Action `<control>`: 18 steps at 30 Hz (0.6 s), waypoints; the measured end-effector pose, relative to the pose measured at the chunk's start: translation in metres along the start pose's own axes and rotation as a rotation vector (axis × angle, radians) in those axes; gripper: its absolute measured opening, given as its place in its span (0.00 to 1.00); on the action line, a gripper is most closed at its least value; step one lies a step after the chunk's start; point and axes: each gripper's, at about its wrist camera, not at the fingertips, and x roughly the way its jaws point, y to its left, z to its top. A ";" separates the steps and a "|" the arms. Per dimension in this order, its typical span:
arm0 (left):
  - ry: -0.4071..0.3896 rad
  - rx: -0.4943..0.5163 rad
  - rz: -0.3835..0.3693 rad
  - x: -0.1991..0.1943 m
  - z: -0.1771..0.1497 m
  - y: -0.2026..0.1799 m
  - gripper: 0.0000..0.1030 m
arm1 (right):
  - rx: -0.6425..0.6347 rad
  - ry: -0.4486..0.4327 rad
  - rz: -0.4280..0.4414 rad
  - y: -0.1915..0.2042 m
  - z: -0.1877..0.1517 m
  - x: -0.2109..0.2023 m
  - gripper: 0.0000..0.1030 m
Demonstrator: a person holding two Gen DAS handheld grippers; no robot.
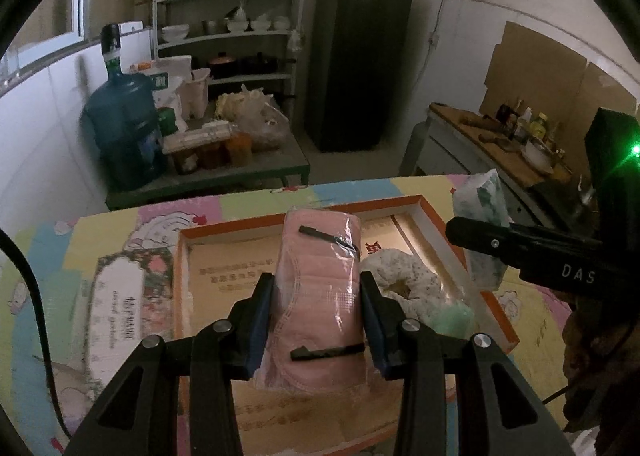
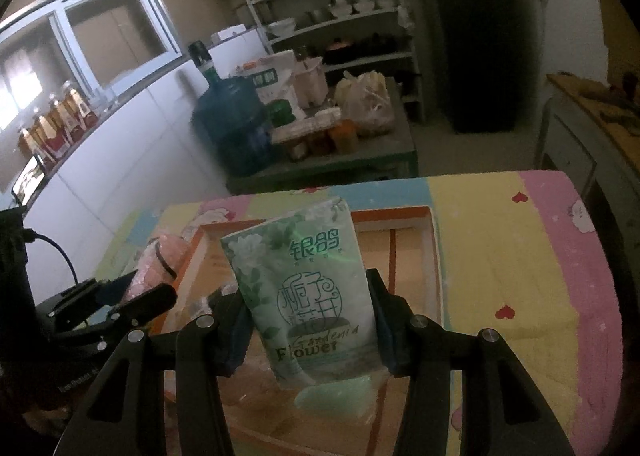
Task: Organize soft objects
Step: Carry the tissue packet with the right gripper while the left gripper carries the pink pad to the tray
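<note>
Left hand-held gripper (image 1: 318, 320) pinches the pink mask pack (image 1: 316, 296); right hand-held gripper (image 2: 310, 326) pinches the tissue pack (image 2: 308, 296). Both hang over the orange-rimmed box (image 1: 448, 223), which already holds a floral cushion (image 1: 404, 276). A wipes pack (image 1: 116, 296) remains outside on the table (image 1: 248, 203), left of it.

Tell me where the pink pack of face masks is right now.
The pink mask pack is clamped in the left gripper, held over the orange-rimmed box, just left of the white floral cushion lying inside it.
</note>
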 end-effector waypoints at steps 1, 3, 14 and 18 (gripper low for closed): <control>0.005 -0.001 -0.001 0.004 0.001 0.000 0.41 | 0.003 0.002 -0.001 -0.002 0.001 0.002 0.51; 0.016 -0.005 -0.004 0.011 0.001 0.001 0.41 | 0.006 0.008 -0.008 -0.005 0.002 0.006 0.51; 0.084 -0.016 -0.013 0.045 -0.001 -0.002 0.41 | 0.020 0.062 -0.052 -0.018 0.005 0.029 0.51; 0.116 -0.009 -0.023 0.058 -0.002 -0.005 0.41 | 0.016 0.090 -0.065 -0.021 0.003 0.039 0.51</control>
